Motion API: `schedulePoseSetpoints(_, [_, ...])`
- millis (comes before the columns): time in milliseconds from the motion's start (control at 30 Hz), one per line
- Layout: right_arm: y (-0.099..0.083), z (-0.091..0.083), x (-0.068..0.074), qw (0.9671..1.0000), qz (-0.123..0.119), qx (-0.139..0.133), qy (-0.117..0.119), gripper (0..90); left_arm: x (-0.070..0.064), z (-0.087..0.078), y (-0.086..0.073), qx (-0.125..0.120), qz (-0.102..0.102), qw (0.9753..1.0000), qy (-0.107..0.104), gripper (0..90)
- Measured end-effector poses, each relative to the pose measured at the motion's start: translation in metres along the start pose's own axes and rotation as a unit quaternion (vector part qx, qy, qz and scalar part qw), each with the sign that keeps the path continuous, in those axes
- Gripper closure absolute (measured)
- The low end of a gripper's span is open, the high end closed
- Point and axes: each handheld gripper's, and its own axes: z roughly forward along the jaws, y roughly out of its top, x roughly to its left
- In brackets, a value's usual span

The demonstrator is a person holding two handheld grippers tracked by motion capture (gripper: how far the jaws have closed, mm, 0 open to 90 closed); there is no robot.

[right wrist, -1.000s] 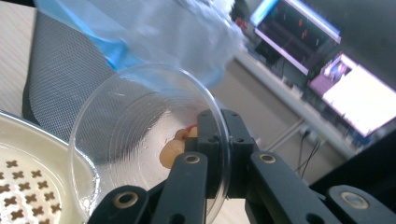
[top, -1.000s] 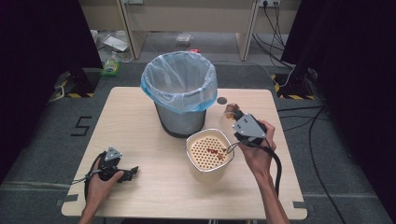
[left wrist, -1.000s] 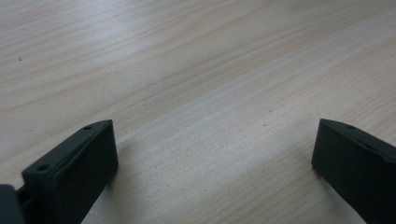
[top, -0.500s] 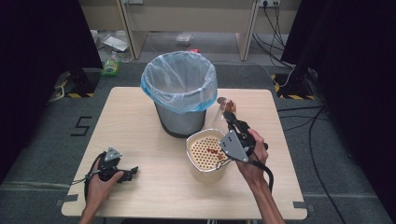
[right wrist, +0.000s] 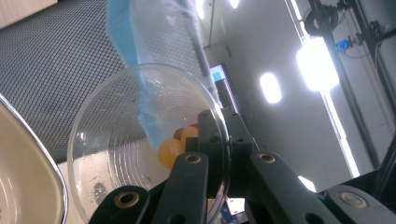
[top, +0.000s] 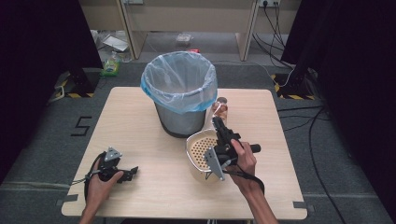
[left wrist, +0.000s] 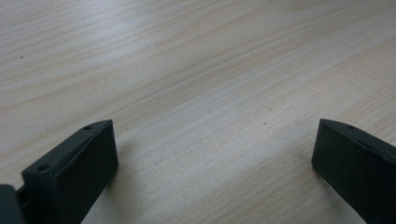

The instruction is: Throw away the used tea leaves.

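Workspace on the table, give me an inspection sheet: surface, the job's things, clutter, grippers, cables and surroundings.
Surface: pale wooden table, bare grain in the left gripper view.
Job's things: clear plastic cup with a few yellow-orange pieces inside, held tilted; cream perforated strainer bowl on the table; mesh waste bin with blue liner behind it.
Clutter: nothing seen on the table.
Grippers: right gripper shut on the cup's rim, above the bowl beside the bin; left gripper open, resting low at the near left.
Cables: a black cable loops by the left hand; more on the floor at right.
Surroundings: grey floor, dark curtains, litter beyond the table.
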Motion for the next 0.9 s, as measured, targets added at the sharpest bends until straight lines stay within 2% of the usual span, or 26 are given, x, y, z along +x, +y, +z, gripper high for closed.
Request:
schedulePoseSetpoints(100, [-0.002, -0.001, 0.006, 0.9991, -0.039, -0.004, -0.017, 88.7, 0.000, 0.000, 0.000, 0.000, 0.000, 1.0000, 0.000, 0.0])
schedulePoseSetpoints(133, [-0.002, -0.001, 0.007, 0.9990, -0.038, -0.008, -0.023, 88.7, 0.000, 0.000, 0.000, 0.000, 0.000, 1.0000, 0.000, 0.0])
schedulePoseSetpoints(200, [-0.007, 0.003, 0.011, 0.9993, -0.035, 0.002, -0.014, 88.6, 0.000, 0.000, 0.000, 0.000, 0.000, 1.0000, 0.000, 0.0])
schedulePoseSetpoints(433, [-0.009, -0.001, 0.016, 0.9969, -0.068, -0.008, -0.039, 88.7, 0.000, 0.000, 0.000, 0.000, 0.000, 1.0000, 0.000, 0.0])
schedulePoseSetpoints(533, [-0.010, -0.002, 0.019, 0.9963, -0.070, -0.018, -0.046, 88.7, 0.000, 0.000, 0.000, 0.000, 0.000, 1.0000, 0.000, 0.0])
schedulePoseSetpoints(567, [-0.011, -0.002, 0.020, 0.9967, -0.063, -0.021, -0.047, 88.7, 0.000, 0.000, 0.000, 0.000, 0.000, 1.0000, 0.000, 0.0])
schedulePoseSetpoints(633, [-0.015, 0.000, 0.021, 0.9969, -0.062, -0.014, -0.046, 88.7, 0.000, 0.000, 0.000, -0.001, -0.001, 1.0000, 0.000, 0.0])
schedulePoseSetpoints(767, [-0.013, -0.004, 0.019, 0.9959, -0.065, -0.026, -0.058, 88.7, 0.000, 0.000, 0.000, 0.000, 0.000, 1.0000, 0.000, 0.0])
schedulePoseSetpoints(833, [-0.015, -0.001, 0.020, 0.9968, -0.057, -0.018, -0.052, 88.7, 0.000, 0.000, 0.000, 0.000, 0.000, 1.0000, 0.000, 0.0])
schedulePoseSetpoints(900, [-0.012, -0.003, 0.019, 0.9960, -0.059, -0.031, -0.060, 88.7, 0.000, 0.000, 0.000, 0.000, 0.000, 1.0000, 0.000, 0.0])
